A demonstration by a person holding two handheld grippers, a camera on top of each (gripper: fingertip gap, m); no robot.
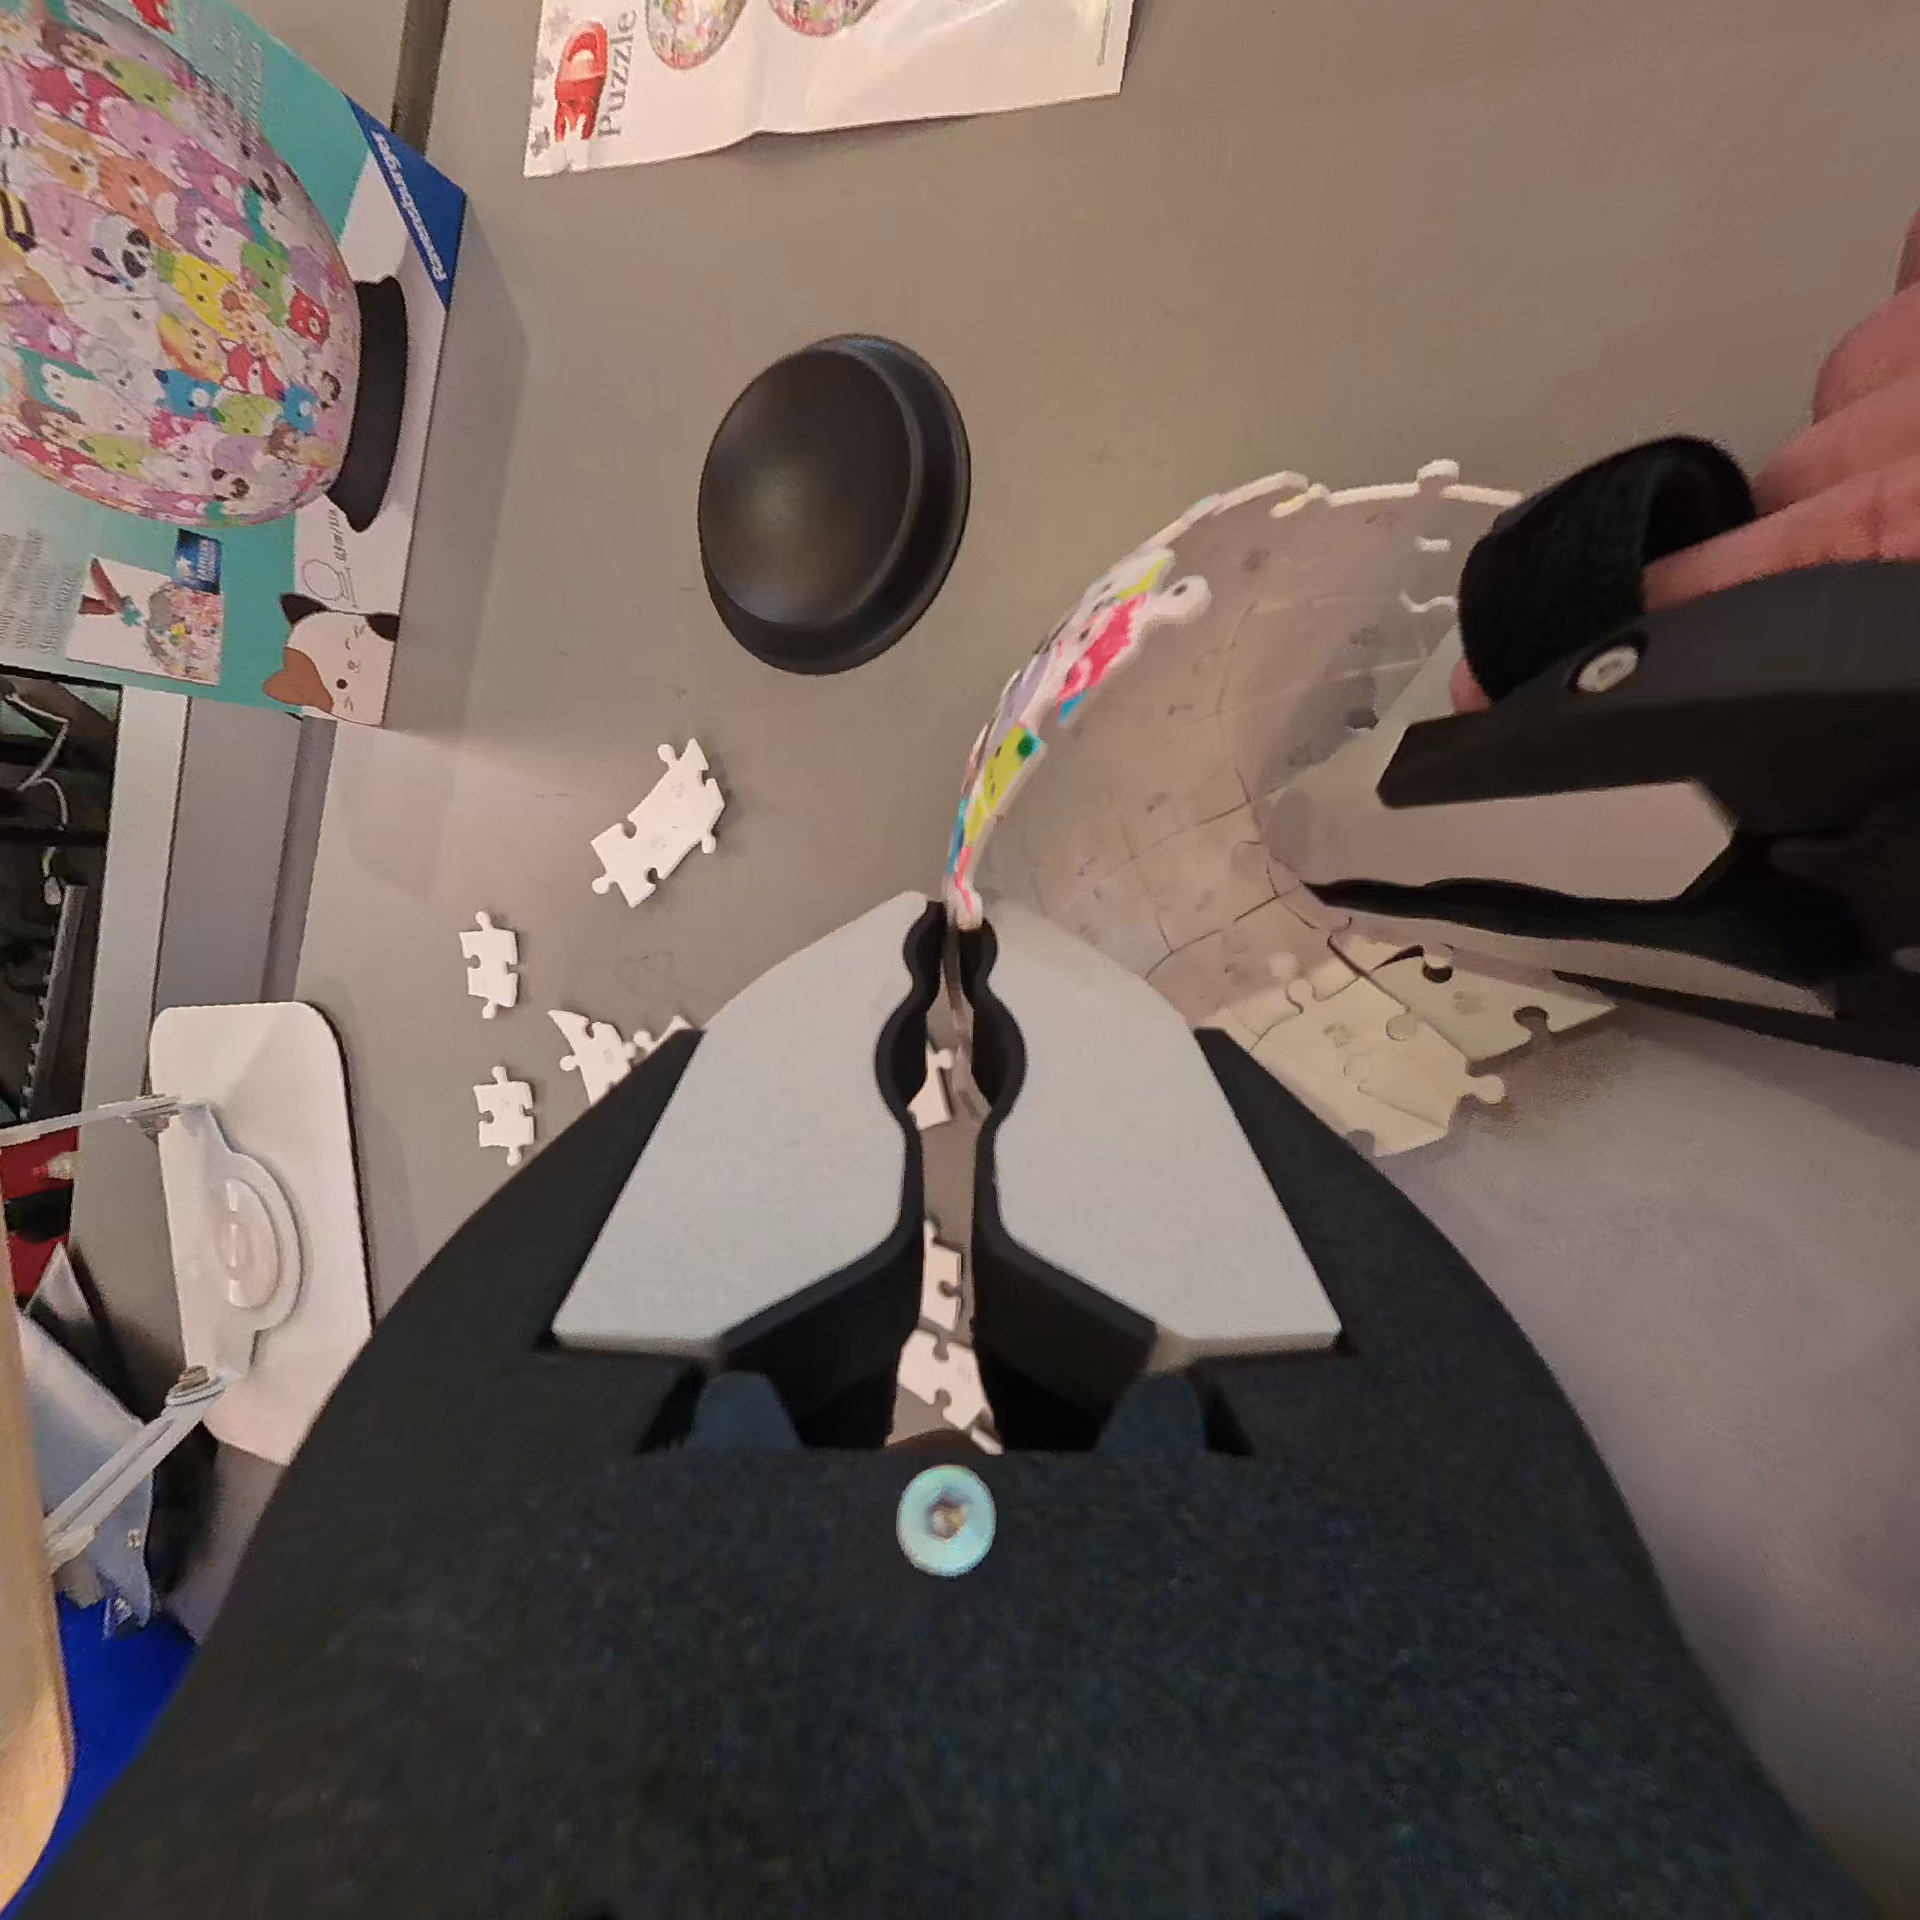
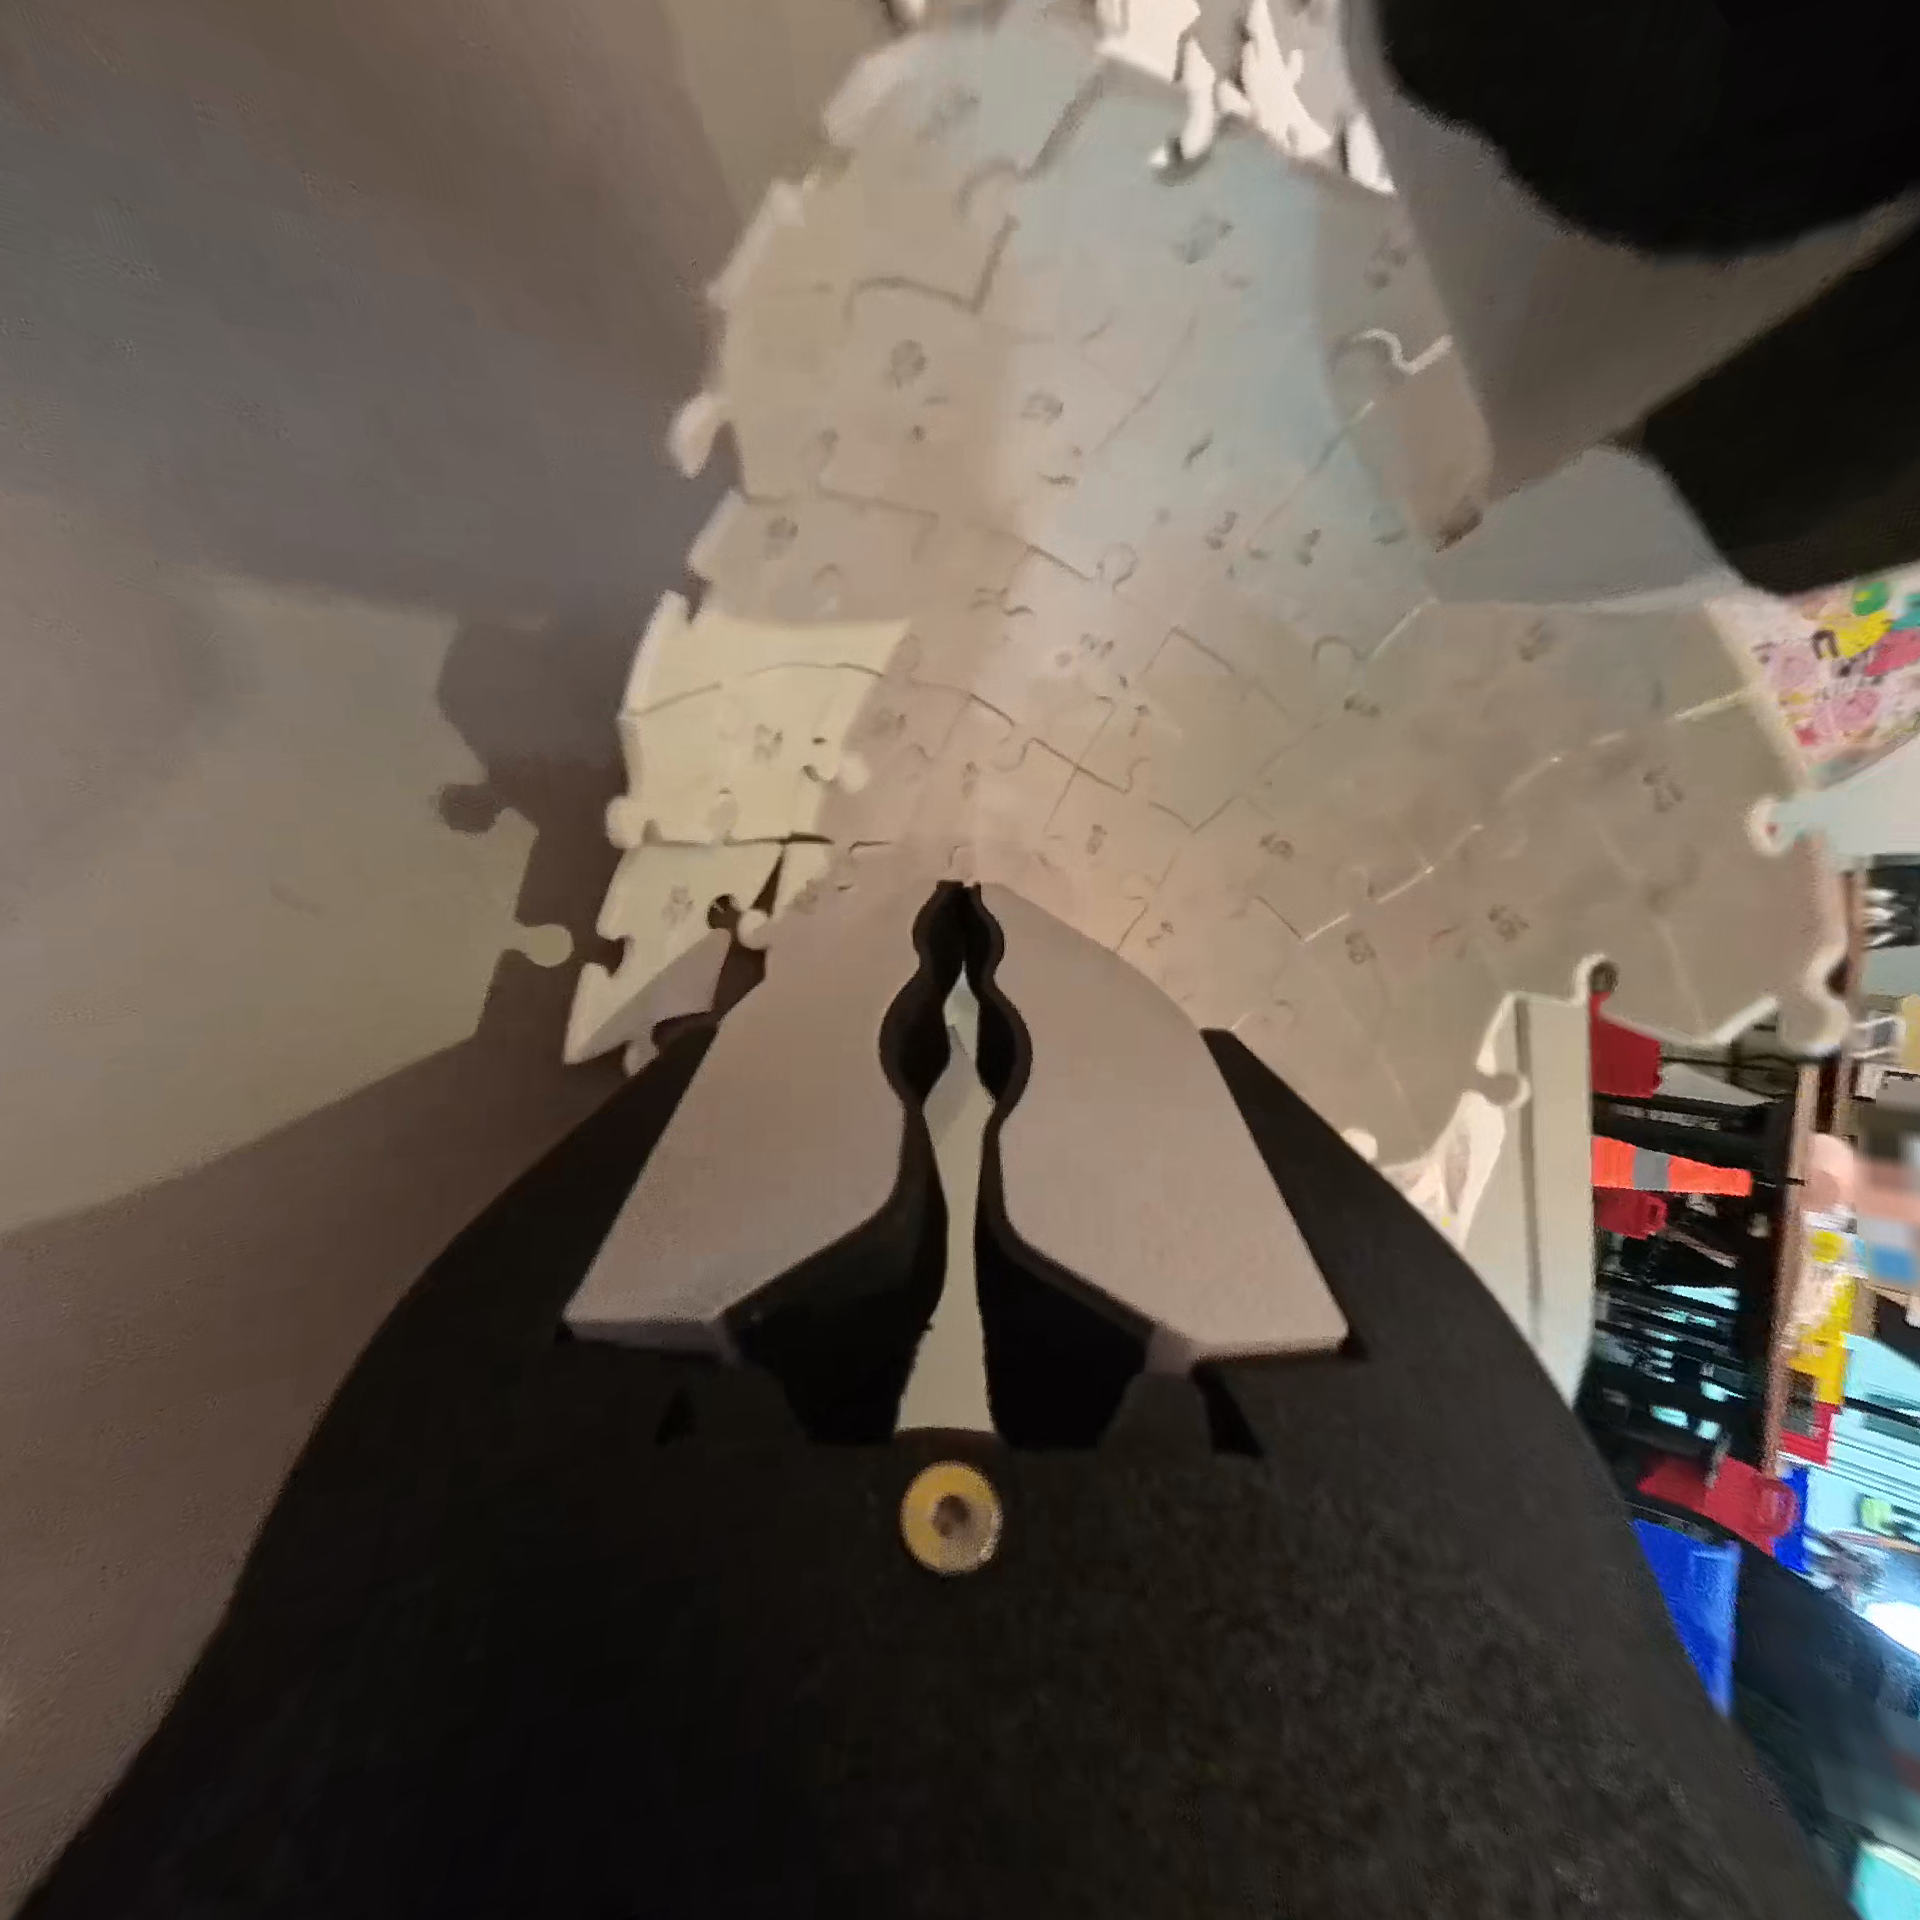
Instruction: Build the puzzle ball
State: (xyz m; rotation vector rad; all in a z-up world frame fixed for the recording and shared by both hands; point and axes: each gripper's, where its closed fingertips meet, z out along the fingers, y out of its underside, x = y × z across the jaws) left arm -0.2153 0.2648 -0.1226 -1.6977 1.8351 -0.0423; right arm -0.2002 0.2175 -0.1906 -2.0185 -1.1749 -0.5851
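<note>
Plastic shell of the puzzle ball, half built, held over the grey table.
Left wrist view: left tool is clamped on the shell's printed rim; loose pieces lie beside the black stand. Right wrist view: right tool is closed, tips against the pale, numbered inner face; whether it pinches an edge, I cannot tell. Light, stiff and likely to pop apart at the seams, so grip the rims.
</note>
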